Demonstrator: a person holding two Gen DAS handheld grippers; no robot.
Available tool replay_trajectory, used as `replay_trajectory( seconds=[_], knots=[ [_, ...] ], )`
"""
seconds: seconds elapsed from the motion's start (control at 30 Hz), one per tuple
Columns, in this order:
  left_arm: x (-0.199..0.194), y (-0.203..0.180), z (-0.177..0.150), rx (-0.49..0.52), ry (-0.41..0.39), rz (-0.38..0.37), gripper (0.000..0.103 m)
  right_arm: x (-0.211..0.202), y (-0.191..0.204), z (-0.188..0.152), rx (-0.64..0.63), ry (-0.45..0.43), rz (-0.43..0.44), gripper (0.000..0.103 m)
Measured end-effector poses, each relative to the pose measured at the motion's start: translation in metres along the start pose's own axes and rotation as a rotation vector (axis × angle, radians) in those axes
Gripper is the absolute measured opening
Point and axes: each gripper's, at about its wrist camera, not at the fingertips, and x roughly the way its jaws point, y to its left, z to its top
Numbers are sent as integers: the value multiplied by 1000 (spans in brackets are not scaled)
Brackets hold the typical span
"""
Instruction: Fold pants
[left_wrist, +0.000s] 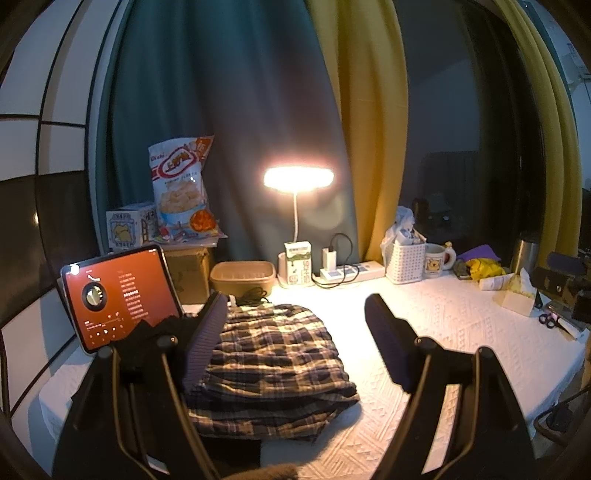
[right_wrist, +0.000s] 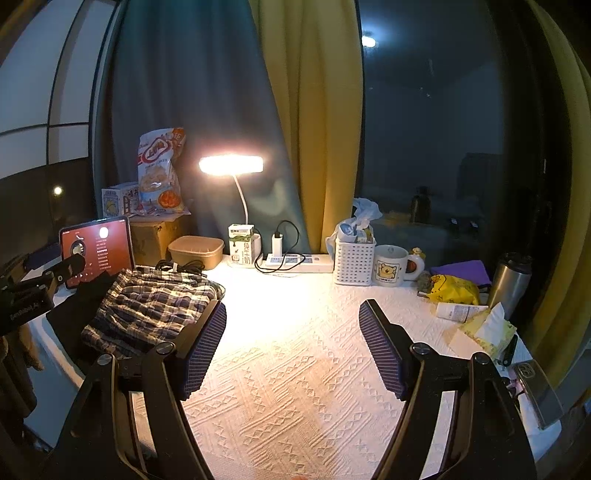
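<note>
The plaid pants (left_wrist: 273, 362) lie folded in a stack on the white textured tablecloth (left_wrist: 443, 332), at the left of the table. They also show in the right wrist view (right_wrist: 151, 306), resting partly on a dark garment (right_wrist: 77, 310). My left gripper (left_wrist: 295, 332) is open and empty, held above the stack's right part. My right gripper (right_wrist: 293, 332) is open and empty over bare cloth to the right of the pants. The other gripper (right_wrist: 33, 291) shows at the left edge of the right wrist view.
A tablet (left_wrist: 118, 295) stands at the left. At the back are a lit desk lamp (left_wrist: 299, 179), a snack bag (left_wrist: 181, 184), a beige container (left_wrist: 242, 277), a milk carton (left_wrist: 297, 266), a power strip (left_wrist: 351, 273), a white basket (left_wrist: 404, 258) and a mug (left_wrist: 437, 260). At the right are a tissue box (right_wrist: 484, 332) and a steel tumbler (right_wrist: 511, 280).
</note>
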Motion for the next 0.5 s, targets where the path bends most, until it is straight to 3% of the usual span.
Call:
replay_trajectory(
  seconds=[0.5],
  knots=[
    [-2, 3, 2, -8, -4, -7, 78, 2, 3, -2, -11, 8, 6, 78]
  ],
)
